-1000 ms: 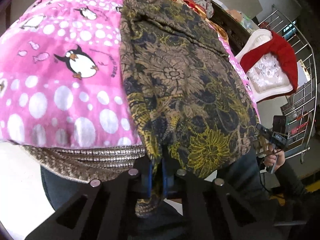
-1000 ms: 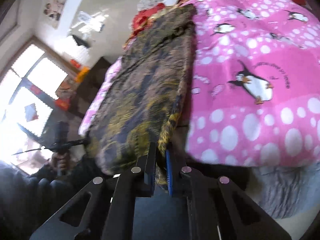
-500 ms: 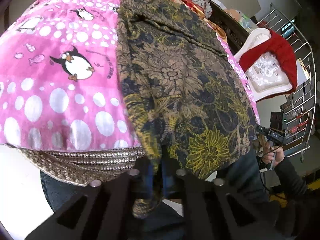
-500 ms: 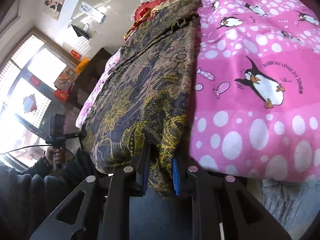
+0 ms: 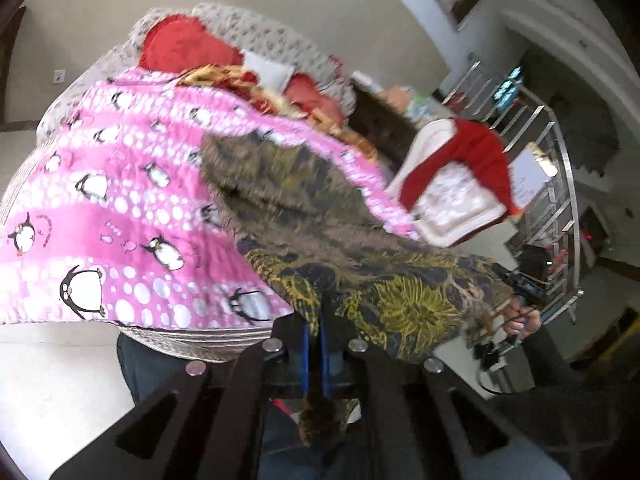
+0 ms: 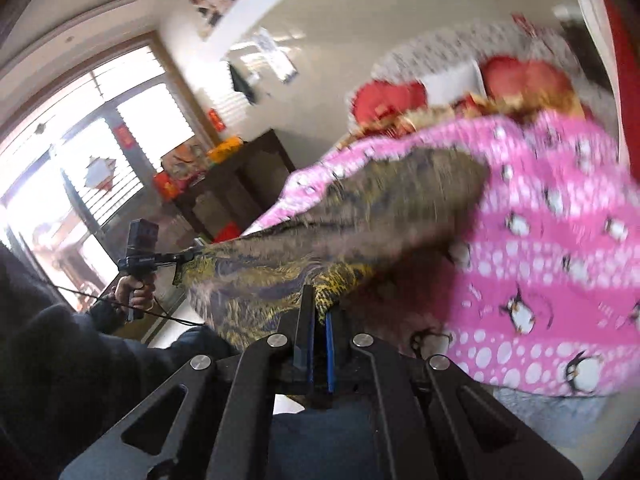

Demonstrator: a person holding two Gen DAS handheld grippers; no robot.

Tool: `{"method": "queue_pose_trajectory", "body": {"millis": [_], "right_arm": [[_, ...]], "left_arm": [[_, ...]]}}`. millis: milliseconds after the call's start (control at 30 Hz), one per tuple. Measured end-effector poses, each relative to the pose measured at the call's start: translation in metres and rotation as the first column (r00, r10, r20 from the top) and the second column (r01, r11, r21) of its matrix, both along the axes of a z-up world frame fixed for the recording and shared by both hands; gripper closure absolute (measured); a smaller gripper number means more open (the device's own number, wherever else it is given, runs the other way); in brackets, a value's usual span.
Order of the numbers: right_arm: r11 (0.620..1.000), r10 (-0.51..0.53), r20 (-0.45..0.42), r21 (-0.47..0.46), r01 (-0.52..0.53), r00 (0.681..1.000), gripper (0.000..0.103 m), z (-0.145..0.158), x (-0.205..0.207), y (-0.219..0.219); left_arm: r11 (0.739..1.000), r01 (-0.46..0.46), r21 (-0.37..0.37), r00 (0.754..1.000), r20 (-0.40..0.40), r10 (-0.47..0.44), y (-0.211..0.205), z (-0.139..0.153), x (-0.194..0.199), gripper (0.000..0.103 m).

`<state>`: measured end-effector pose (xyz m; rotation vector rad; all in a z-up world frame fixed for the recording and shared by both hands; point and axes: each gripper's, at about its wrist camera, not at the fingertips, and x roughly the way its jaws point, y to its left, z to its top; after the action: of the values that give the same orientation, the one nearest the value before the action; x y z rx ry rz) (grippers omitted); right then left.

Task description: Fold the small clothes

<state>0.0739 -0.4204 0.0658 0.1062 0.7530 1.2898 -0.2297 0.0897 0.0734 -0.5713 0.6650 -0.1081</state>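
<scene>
I see a dark floral garment (image 5: 328, 240), brown and navy with yellow blooms, blurred in both views. Its long axis runs from the bed's near edge toward the pillows at the far end, over the pink penguin blanket (image 5: 120, 208). My left gripper (image 5: 314, 344) and right gripper (image 6: 318, 344) have their fingers clenched on its near hem, which is raised off the bed.

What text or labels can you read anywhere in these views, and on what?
None can be read.
Blanket: writing beside a penguin, too blurred.
Wall posters: print too blurred.
Red window signs: too small.
Garment, shut in the left gripper and right gripper: pattern only, no text.
</scene>
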Motion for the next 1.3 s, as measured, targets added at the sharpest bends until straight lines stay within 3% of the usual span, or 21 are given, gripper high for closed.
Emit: {"method": "queue_pose_trajectory", "body": {"millis": [133,267,433,600,733,933,1100,1200,1300], "right_arm": [[0.999,-0.003,0.061,0.035,0.001,0.998,0.103,0.032,-0.010,-0.013],[0.998,-0.055,0.083,0.042,0.051,0.995,0.103,0.034,0.014,-0.007],[0.984,-0.165,0.104,-0.050,0.170,0.981,0.103,0.013,0.074,0.044],[0.925,-0.308,0.107,-0.201,0.324,0.945,0.103,-0.023,0.161,0.111],[0.876,-0.351,0.134,-0.303,0.376,0.927,0.103,-0.052,0.211,0.154],[0.821,-0.387,0.129,-0.403,0.405,0.913,0.103,-0.087,0.255,0.184],[0.808,-0.386,0.052,-0.463,0.364,0.921,0.103,-0.116,0.274,0.195],[0.787,-0.387,0.037,-0.507,0.351,0.921,0.103,-0.130,0.277,0.201],[0.800,-0.398,-0.019,-0.496,0.337,0.917,0.103,-0.129,0.279,0.198]], "left_arm": [[0.998,0.059,0.015,0.996,0.065,-0.060,-0.008,0.027,-0.002,0.099],[1.000,0.006,0.009,0.996,0.084,-0.007,0.008,0.031,0.035,0.099],[0.991,-0.134,0.004,0.991,0.001,0.134,0.054,0.008,0.128,0.099],[0.980,-0.199,0.025,0.975,-0.095,0.200,0.097,-0.029,0.223,0.099],[0.973,-0.223,0.064,0.957,-0.177,0.231,0.119,-0.062,0.273,0.099],[0.966,-0.225,0.127,0.939,-0.237,0.250,0.134,-0.089,0.313,0.099],[0.962,-0.220,0.164,0.903,-0.338,0.264,0.138,-0.125,0.330,0.095],[0.964,-0.226,0.138,0.902,-0.343,0.261,0.140,-0.136,0.330,0.094],[0.970,-0.231,0.077,0.908,-0.341,0.243,0.149,-0.131,0.324,0.089]]}}
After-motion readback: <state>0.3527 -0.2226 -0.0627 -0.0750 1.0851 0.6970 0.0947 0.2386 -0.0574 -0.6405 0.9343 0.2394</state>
